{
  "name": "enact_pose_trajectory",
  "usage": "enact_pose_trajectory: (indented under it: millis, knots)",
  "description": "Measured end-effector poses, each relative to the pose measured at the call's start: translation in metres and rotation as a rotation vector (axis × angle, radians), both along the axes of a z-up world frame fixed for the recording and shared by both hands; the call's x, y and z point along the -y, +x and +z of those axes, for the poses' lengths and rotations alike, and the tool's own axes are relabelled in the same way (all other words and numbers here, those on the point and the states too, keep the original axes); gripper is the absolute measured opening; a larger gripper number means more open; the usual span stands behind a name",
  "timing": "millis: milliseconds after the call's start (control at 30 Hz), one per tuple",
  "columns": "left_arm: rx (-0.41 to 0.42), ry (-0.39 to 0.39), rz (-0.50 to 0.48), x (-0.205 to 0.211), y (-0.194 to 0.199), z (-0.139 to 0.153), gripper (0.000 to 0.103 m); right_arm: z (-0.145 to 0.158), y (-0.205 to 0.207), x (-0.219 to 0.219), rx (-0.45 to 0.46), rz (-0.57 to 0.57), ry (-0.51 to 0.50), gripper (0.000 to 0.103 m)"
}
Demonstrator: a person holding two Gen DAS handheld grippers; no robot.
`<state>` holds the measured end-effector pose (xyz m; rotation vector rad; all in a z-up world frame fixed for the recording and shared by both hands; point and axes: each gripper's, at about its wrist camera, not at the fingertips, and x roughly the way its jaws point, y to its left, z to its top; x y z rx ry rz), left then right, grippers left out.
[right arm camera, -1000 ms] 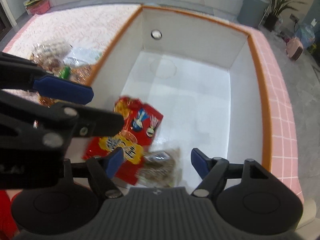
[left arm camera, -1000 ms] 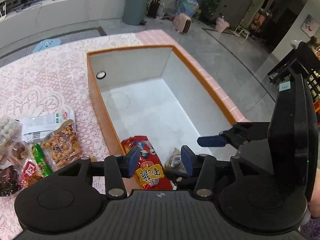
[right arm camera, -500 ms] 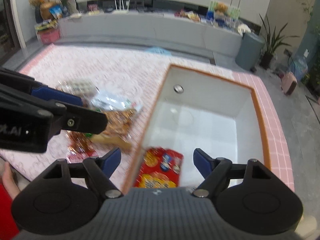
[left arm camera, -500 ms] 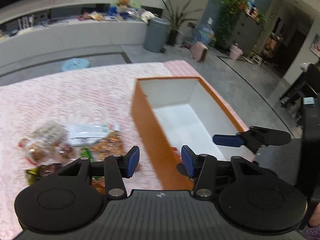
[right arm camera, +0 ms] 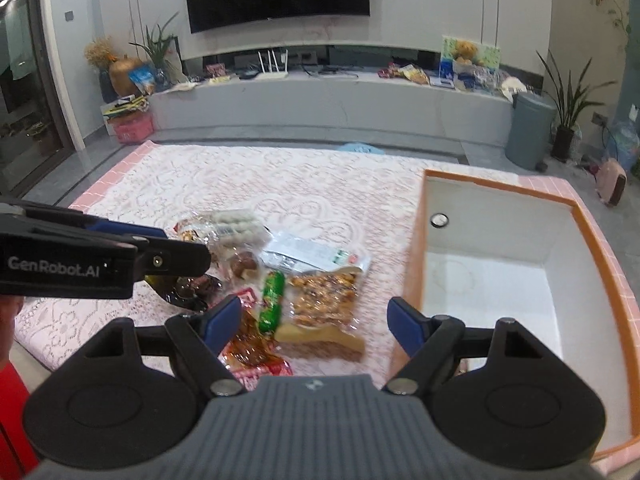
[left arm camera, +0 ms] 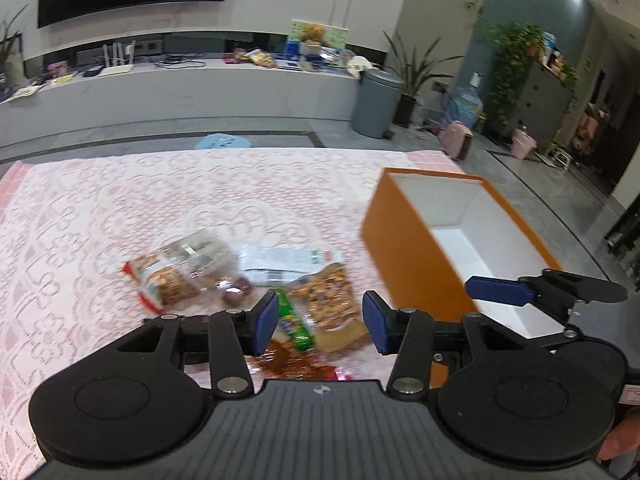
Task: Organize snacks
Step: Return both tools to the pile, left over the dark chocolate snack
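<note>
Left claw (left arm camera: 320, 322) and right claw (right arm camera: 314, 322), both released and empty, above snack packets (right arm camera: 320, 300) beside the orange box (right arm camera: 592, 232) on the worktop (right arm camera: 280, 184).

Each hand-held gripper (left arm camera: 320, 322) is matte black with blue fingertip pads (right arm camera: 219, 320), silver screws and ribbed grey housing.

Orange outside and white inside on the box (right arm camera: 496, 264). Pink-and-white lace pattern across the table (left arm camera: 120, 208). Green on the snack stick (right arm camera: 272, 300). Blue pads (left arm camera: 266, 322), black frame on the left hand-held gripper (left arm camera: 320, 322).
</note>
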<state>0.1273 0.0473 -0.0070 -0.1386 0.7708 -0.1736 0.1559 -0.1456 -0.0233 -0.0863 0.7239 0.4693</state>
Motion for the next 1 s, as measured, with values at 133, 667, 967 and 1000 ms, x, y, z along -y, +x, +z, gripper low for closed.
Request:
enact_pose_trajectory:
  millis: [133,667,967,1000]
  knots:
    - [-0.005,0.000,0.047,-0.020,-0.003,-0.013,0.056,-0.011,-0.003,-0.014,0.039,0.011,0.013,0.078]
    - [-0.111,-0.144,0.116,-0.092,0.011,-0.078,0.062,-0.074,0.035,-0.060,-0.047,0.008,-0.046,0.077]
    - [-0.118,-0.118,0.134,-0.101,0.021,-0.095,0.067,-0.098,0.054,-0.073,-0.090,0.012,-0.083,0.077]
    - [-0.113,-0.116,0.143,-0.101,0.022,-0.096,0.067,-0.100,0.055,-0.074,-0.097,0.017,-0.088,0.077]
